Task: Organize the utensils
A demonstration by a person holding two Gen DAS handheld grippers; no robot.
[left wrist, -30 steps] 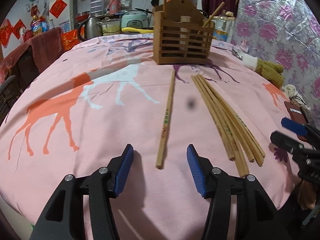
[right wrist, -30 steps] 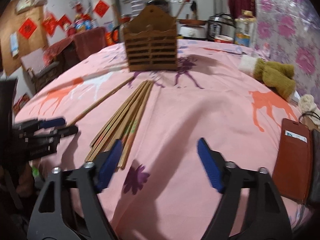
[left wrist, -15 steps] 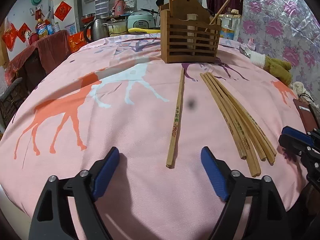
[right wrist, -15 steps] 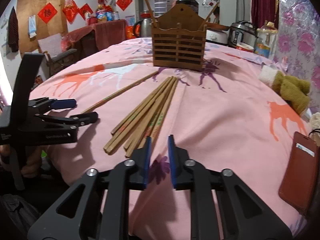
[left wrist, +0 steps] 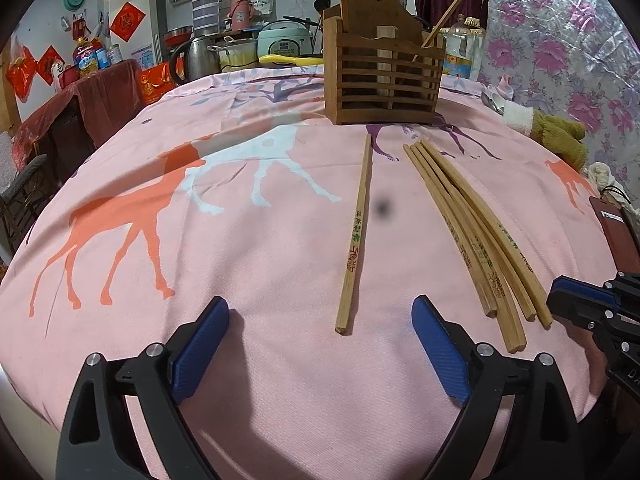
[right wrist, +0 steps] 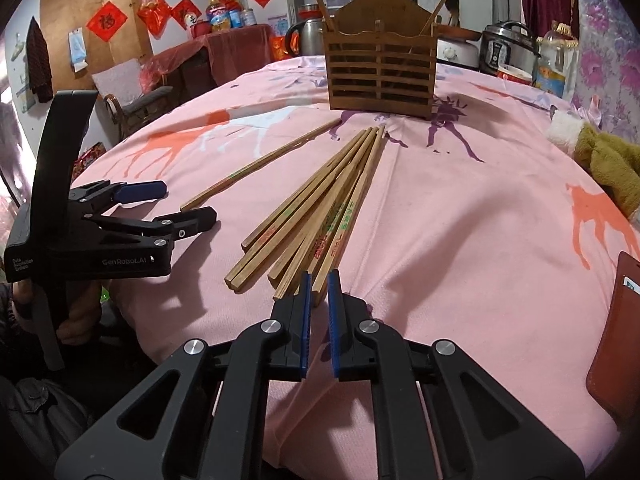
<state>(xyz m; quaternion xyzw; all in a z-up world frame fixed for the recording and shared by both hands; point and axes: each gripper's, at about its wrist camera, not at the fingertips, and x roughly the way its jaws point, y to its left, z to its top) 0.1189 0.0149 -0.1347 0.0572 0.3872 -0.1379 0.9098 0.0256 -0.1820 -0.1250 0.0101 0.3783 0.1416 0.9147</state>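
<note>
A wooden slatted holder (left wrist: 384, 80) (right wrist: 380, 76) stands at the far side of the pink deer-print tablecloth (left wrist: 240, 240), with a few chopsticks upright in it. One loose chopstick (left wrist: 356, 236) (right wrist: 260, 164) lies alone. Its near end rests just ahead of my left gripper (left wrist: 320, 308) (right wrist: 186, 202), whose jaws are opening wide with nothing between the pads. To the right lies a bundle of several chopsticks (left wrist: 472, 232) (right wrist: 320, 216). My right gripper (right wrist: 319, 276) (left wrist: 560, 306) is shut to a narrow slit at the bundle's near ends. One chopstick end shows in the slit; I cannot tell whether the pads touch it.
A brown plush toy (right wrist: 612, 160) (left wrist: 560, 136) lies at the table's right edge, with a brown wallet (right wrist: 616, 340) nearer on that side. Pots, a kettle and bottles crowd the counter behind the holder. A hand holds the left gripper's handle (right wrist: 48, 312).
The left jaws have spread much wider over the same spot. The right jaws went from wide open to shut and have come up to the near ends of the chopstick bundle.
</note>
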